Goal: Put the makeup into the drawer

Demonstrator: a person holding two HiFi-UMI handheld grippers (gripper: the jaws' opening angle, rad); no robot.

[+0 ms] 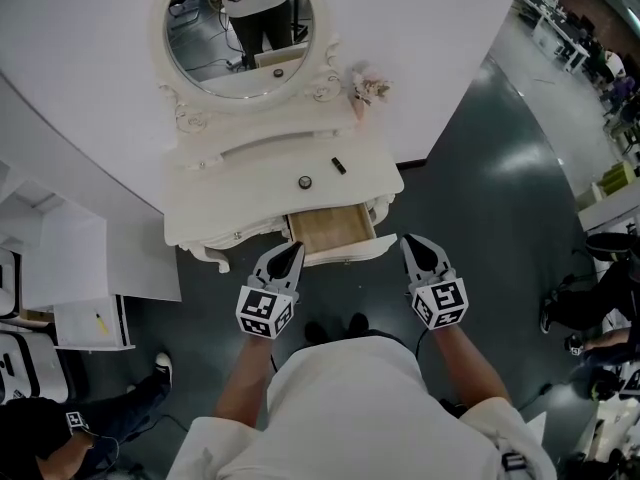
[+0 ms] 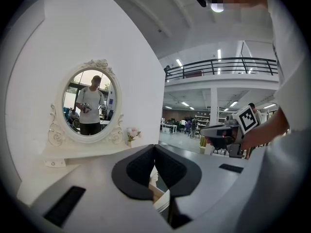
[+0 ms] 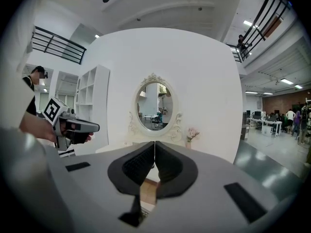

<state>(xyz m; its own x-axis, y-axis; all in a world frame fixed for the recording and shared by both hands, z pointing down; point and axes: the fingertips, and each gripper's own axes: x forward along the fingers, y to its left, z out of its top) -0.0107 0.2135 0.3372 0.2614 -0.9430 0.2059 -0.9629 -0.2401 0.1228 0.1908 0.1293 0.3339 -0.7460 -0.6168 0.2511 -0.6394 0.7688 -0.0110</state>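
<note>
Plainly, the makeup is not yet in the drawer. Two small pieces lie on the bench (image 1: 250, 183) top. A round compact (image 1: 305, 182) sits near the middle, a little back from the front edge. A short dark stick (image 1: 339, 166), probably a lipstick though too small to be sure, lies just behind it and nearer the right edge, apart from the compact.

Both look light and rigid. The compact is low and flat with a smooth lid that would likely slip, so the better hold is across its rim, one pad on each side. The stick may roll if nudged. It wants a pinch across its narrow width at about mid-length, from above.

The drawer (image 1: 332, 228) stands pulled out from the front edge, right of centre, directly below the two pieces. Its wooden floor is bare as far as the head view shows.

The left gripper (image 1: 294, 250) hangs at the drawer's front left corner and the right gripper (image 1: 411, 241) off its front right corner, both clear of the bench top. Each has its jaws pressed together with nothing between them, so either must spread before it can pick anything up.

Behind, an oval mirror (image 1: 240, 28) rises along the back edge, with a small bunch of flowers (image 1: 368, 90) at the back right corner.
</note>
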